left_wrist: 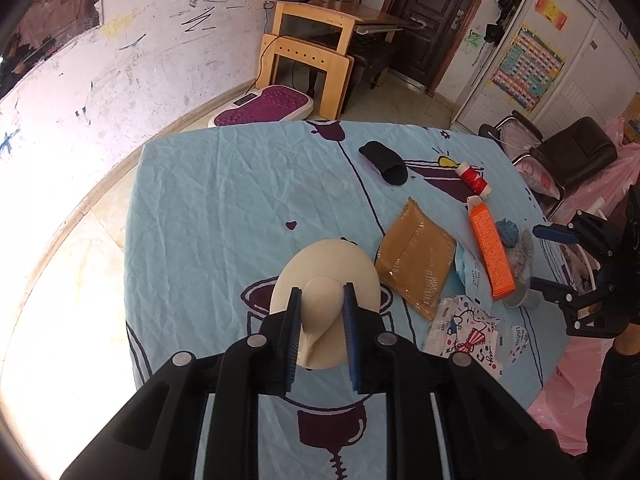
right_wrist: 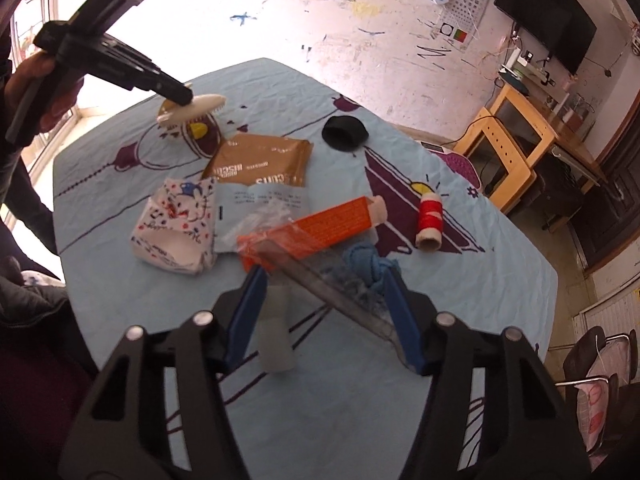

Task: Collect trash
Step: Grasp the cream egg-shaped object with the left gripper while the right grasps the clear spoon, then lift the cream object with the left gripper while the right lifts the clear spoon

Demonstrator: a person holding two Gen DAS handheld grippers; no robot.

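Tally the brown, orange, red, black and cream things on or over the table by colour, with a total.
Brown: 1, flat brown biscuit packet
Orange: 1, long orange cardboard carton
Red: 1, red thread spool
Black: 1, soft black pouch
Cream: 1, round cream plastic brush, held by the left gripper
Total: 5

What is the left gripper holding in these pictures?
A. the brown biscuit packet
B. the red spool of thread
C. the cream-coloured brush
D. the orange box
C: the left gripper pinches the knob handle of the cream-coloured brush between its pads.
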